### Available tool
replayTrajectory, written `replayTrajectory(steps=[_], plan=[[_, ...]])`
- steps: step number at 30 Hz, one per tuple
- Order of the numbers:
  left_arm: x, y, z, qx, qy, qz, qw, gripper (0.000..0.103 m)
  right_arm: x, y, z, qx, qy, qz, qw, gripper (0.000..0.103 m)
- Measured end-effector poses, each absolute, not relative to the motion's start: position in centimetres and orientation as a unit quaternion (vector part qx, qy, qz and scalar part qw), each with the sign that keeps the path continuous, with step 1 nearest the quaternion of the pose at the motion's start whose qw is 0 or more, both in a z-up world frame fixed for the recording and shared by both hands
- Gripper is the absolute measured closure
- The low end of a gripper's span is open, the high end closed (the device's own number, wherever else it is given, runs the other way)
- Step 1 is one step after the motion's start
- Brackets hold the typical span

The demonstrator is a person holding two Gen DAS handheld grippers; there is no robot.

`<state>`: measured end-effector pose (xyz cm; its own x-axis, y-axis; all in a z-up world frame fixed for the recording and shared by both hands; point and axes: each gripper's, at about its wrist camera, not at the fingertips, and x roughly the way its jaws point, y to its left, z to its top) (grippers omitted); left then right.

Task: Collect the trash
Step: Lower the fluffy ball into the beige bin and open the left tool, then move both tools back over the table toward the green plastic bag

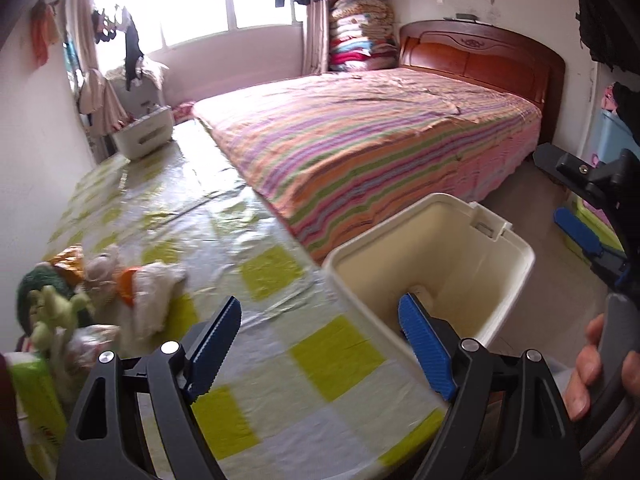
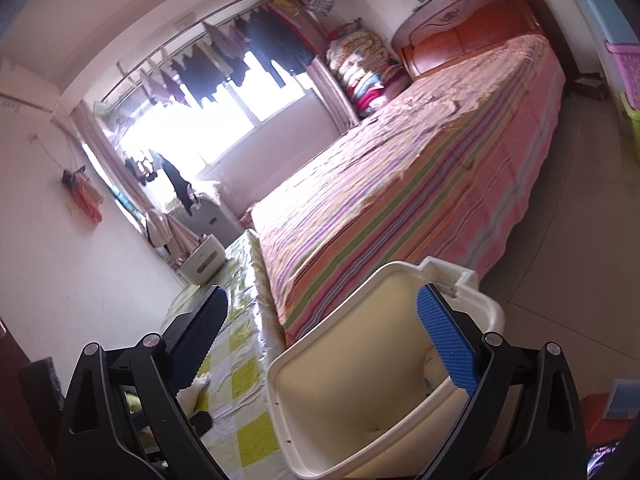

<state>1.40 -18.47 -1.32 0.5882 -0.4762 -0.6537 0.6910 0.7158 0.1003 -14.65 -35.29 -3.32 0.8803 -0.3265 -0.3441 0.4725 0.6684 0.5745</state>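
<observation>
Both wrists toward bin point(image 1: 432, 256) (bed point(image 2: 420, 184) beyond)

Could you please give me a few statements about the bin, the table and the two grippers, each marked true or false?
1. The bin stands open, without a lid on it. True.
2. The left gripper is shut on a tissue. False: it is open and holds nothing.
3. Crumpled tissues lie on the table. True.
4. The bin stands on the bed. False: it is beside the table, off the bed.
5. The right gripper is open. True.
</observation>
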Motion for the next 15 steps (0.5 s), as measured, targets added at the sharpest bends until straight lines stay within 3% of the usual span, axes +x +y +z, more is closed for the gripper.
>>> replayTrajectory(steps=[15], plan=[[5.7, -6.5, 1.5, 0.08, 0.25, -0.263, 0.929, 0.018, -8.6, -26.2, -1.6, 0.223, 0.138, -0.118, 0.958, 0.007]])
